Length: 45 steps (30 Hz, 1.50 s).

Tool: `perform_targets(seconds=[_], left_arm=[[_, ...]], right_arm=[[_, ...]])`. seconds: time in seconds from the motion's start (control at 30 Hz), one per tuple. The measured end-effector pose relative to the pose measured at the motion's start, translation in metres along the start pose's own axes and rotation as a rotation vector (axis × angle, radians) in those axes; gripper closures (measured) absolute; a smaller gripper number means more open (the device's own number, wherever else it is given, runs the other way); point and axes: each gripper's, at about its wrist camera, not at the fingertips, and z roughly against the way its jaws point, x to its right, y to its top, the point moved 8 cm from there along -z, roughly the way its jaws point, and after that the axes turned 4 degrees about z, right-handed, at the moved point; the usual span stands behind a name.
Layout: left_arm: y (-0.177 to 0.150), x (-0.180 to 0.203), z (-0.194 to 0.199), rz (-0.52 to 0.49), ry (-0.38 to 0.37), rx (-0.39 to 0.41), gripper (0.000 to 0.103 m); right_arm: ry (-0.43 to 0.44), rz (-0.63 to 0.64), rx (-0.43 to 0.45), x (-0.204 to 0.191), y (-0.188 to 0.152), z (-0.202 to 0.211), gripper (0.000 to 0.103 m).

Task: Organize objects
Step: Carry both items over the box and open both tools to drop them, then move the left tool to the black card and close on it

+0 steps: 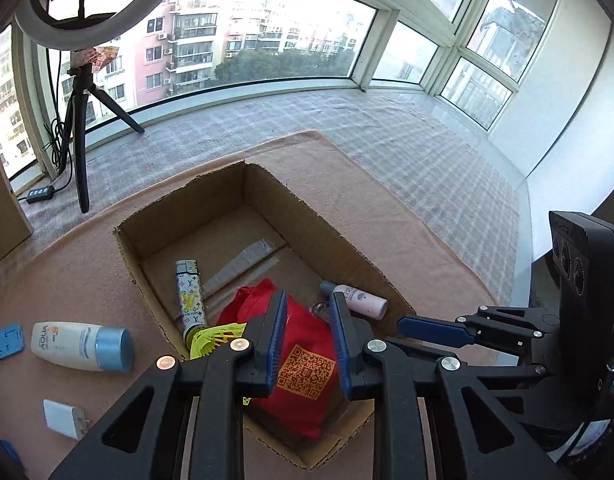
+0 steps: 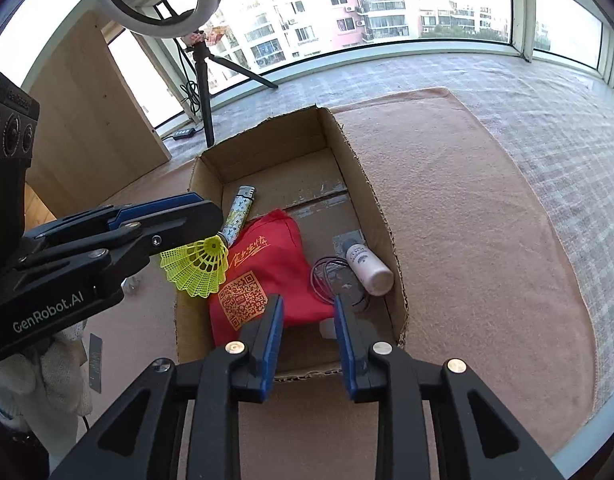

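Observation:
An open cardboard box [image 1: 127, 248] stands on a pinkish mat. Inside lie a red cloth bag with a gold QR print [image 1: 303, 356], a patterned lighter [image 1: 190, 296], a yellow shuttlecock [image 1: 213, 338] against the left wall, a small white bottle [image 1: 363, 300] and a thin wire loop [image 2: 327, 284]. My left gripper [image 1: 311, 314] hangs open over the red bag, the shuttlecock just left of its left finger. My right gripper [image 2: 309, 314] is open above the box's near end, nothing between its fingers.
Left of the box on the mat lie a white AQUA bottle with a blue cap [image 1: 81, 346], a small blue card [image 1: 7, 340] and a white charger [image 1: 63, 418]. A ring light on a tripod [image 1: 81, 132] stands by the window. A wooden panel [image 2: 91, 112] rises at the left.

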Motion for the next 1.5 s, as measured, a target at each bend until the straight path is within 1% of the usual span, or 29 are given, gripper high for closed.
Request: perform_targets(seconds=[0.13, 0.2, 0.27, 0.37, 0.43, 0.57, 0.63, 0.7, 0.73, 0.8, 0.87, 0.9, 1.0, 1.1, 1.17, 1.33, 1.5], left_arm=[[-0.011, -0.013, 0.017, 0.018, 0.012, 0.006, 0.080], [-0.017, -0.022, 0.027, 0.037, 0.011, 0.012, 0.080], [-0.026, -0.031, 0.038, 0.047, 0.014, 0.015, 0.080], [-0.044, -0.047, 0.056, 0.053, 0.047, 0.017, 0.080], [-0.058, -0.059, 0.069, 0.068, 0.056, 0.014, 0.080], [-0.090, -0.090, 0.096, 0.113, 0.091, 0.010, 0.079], [-0.106, -0.106, 0.109, 0.134, 0.115, 0.000, 0.073], [-0.125, -0.126, 0.122, 0.161, 0.146, -0.010, 0.061], [-0.135, -0.137, 0.128, 0.180, 0.159, -0.014, 0.058], [-0.156, -0.159, 0.140, 0.229, 0.186, -0.024, 0.047], [-0.180, -0.182, 0.147, 0.275, 0.218, -0.041, 0.039], [-0.191, -0.193, 0.150, 0.294, 0.239, -0.051, 0.036], [-0.228, -0.225, 0.152, 0.349, 0.313, -0.099, 0.035], [-0.258, -0.245, 0.149, 0.407, 0.345, -0.141, 0.035], [-0.272, -0.252, 0.146, 0.433, 0.359, -0.161, 0.035], [-0.283, -0.255, 0.137, 0.478, 0.353, -0.180, 0.035], [-0.283, -0.256, 0.136, 0.486, 0.371, -0.176, 0.035]], right_arm=[[0.013, -0.017, 0.003, -0.005, 0.000, 0.002, 0.078], [0.020, -0.025, 0.005, -0.010, -0.001, 0.003, 0.072], [0.023, -0.026, 0.009, -0.016, -0.003, 0.004, 0.068], [0.030, -0.017, 0.007, -0.032, -0.006, 0.003, 0.068], [0.039, -0.005, 0.004, -0.044, -0.010, 0.002, 0.068], [0.055, 0.021, -0.006, -0.073, -0.021, -0.001, 0.060], [0.063, 0.037, -0.016, -0.088, -0.027, -0.005, 0.059], [0.065, 0.054, -0.023, -0.103, -0.033, -0.008, 0.059], [0.068, 0.063, -0.027, -0.110, -0.037, -0.009, 0.058], [0.069, 0.084, -0.034, -0.125, -0.043, -0.011, 0.053], [0.062, 0.114, -0.038, -0.138, -0.050, -0.013, 0.050], [0.055, 0.131, -0.041, -0.144, -0.053, -0.014, 0.050], [0.042, 0.171, -0.048, -0.158, -0.061, -0.015, 0.050], [0.049, 0.185, -0.057, -0.167, -0.069, -0.016, 0.049], [0.055, 0.192, -0.064, -0.171, -0.075, -0.016, 0.049], [0.058, 0.183, -0.079, -0.167, -0.085, -0.017, 0.049], [0.053, 0.156, -0.074, -0.154, -0.088, -0.013, 0.049]])
